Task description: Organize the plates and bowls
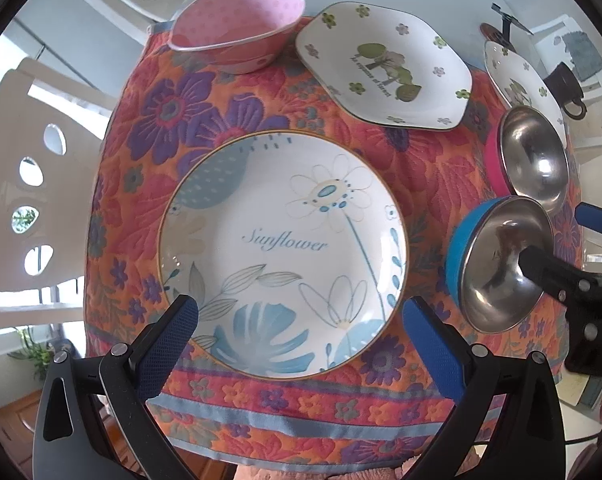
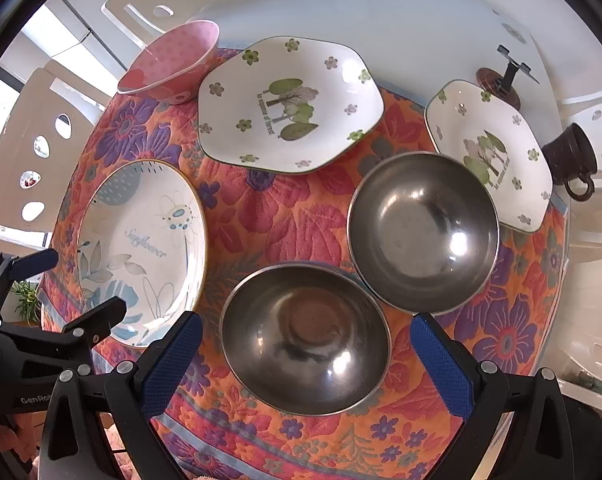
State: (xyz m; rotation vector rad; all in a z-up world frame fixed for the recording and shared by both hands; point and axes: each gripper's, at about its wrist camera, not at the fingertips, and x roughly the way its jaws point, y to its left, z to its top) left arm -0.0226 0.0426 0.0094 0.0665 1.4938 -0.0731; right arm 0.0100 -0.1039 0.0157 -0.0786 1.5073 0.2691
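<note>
So the table is covered with a bright floral quilted cloth (image 1: pixel 269 408), orange with purple flowers, and all the dishes sit on it. The left gripper (image 1: pixel 299 326) hovers over the near edge with its blue-padded fingers (image 1: pixel 169 344) spread wide, straddling the near rim of the round Sunflower plate (image 1: pixel 281 252) without touching it. Nothing is held.

The right gripper (image 2: pixel 305 354) is also wide open, its fingers (image 2: pixel 441 364) sitting on either side of the near steel bowl (image 2: pixel 305 338), the one with the blue outside (image 1: pixel 455 248). Can't tell if the pads touch it; it looks like they're just beside it. Right behind it, toward the right edge, is a second steel bowl (image 2: pixel 423 232) with a pink outside (image 1: pixel 493 164), and the two rims look like they touch or nearly do.

Farther back, a hexagonal tree plate (image 2: pixel 289 104) sits mid-table, with a matching one (image 2: pixel 489 152) at the far right corner of the cloth. A pink polka-dot bowl (image 2: pixel 169 64) stands at the far left corner, just beside the first tree plate. Off the cloth on the right there's a dark brown mug (image 2: pixel 571 160) lying on its side, and white chairs (image 1: pixel 33 184) line the left side.
</note>
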